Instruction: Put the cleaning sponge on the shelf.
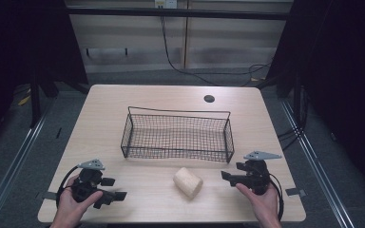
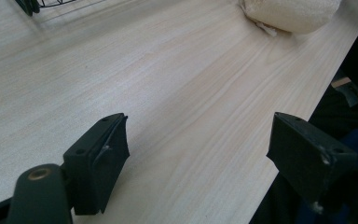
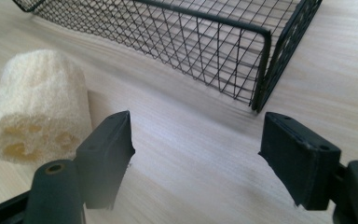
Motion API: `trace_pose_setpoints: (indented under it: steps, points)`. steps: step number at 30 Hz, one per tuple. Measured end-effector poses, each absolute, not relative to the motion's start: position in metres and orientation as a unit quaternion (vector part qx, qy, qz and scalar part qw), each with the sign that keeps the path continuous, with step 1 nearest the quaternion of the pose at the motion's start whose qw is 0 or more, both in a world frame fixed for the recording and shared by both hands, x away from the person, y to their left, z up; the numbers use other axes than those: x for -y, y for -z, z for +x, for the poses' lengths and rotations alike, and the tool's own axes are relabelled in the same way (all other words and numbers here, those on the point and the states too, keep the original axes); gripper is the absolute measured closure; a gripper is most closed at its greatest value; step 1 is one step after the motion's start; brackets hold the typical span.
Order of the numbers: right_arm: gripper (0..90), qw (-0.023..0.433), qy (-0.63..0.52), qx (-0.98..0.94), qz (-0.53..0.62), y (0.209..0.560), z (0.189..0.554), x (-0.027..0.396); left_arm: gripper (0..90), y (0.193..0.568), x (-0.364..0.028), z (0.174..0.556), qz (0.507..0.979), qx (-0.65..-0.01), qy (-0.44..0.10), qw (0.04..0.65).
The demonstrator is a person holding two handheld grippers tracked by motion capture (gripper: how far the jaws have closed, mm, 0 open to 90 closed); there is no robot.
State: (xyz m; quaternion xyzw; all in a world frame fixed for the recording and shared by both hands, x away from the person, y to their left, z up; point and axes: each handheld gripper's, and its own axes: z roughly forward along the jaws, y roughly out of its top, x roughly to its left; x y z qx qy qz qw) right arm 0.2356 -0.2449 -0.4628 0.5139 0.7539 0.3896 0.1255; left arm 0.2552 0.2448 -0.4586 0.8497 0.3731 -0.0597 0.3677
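Lying on the table [image 1: 123, 99] before the wire basket [image 1: 177, 134], a loofah [image 1: 188, 182] sits between both grippers. The left gripper [image 1: 116, 187] and right gripper [image 1: 226, 176] each stand spread apart, gripping nothing.

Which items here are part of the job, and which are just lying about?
In play:
- loofah piece, lying on the table between the tools
- wire mesh basket, empty, behind it
- left tool and right tool, both open, holding nothing

Lying about:
- round cable port in the table
- tape scraps at the table edge
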Motion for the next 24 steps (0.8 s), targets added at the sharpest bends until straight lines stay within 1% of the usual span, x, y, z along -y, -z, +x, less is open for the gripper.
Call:
trace_pose_setpoints:
  steps: [3, 8, 13, 17, 19, 21, 24]
  points:
    - [24.9, 0.131, -0.392, -0.754, 0.511, 0.460, 0.235, 0.245, 19.7, 0.459, -0.245, 0.255, 0.850, -0.373, 0.060, 0.368]
    - [29.1, 0.125, -0.376, -0.764, 0.509, 0.456, 0.236, 0.245, 19.7, 0.458, -0.245, 0.255, 0.850, -0.372, 0.060, 0.368]
    - [29.6, 0.126, -0.377, -0.771, 0.497, 0.454, 0.235, 0.241, 19.7, 0.458, -0.245, 0.255, 0.849, -0.373, 0.060, 0.369]
    - [30.9, 0.111, -0.370, -0.779, 0.495, 0.451, 0.236, 0.237, 19.7, 0.458, -0.246, 0.255, 0.850, -0.372, 0.060, 0.368]
    - [30.9, 0.114, -0.369, -0.780, 0.492, 0.449, 0.236, 0.236, 19.7, 0.458, -0.246, 0.255, 0.850, -0.372, 0.060, 0.368]
    - [32.3, 0.108, -0.371, -0.780, 0.493, 0.447, 0.235, 0.236, 19.6, 0.458, -0.245, 0.255, 0.850, -0.372, 0.060, 0.368]
    - [32.1, 0.104, -0.373, -0.781, 0.490, 0.443, 0.234, 0.233, 19.7, 0.458, -0.246, 0.255, 0.850, -0.372, 0.060, 0.368]
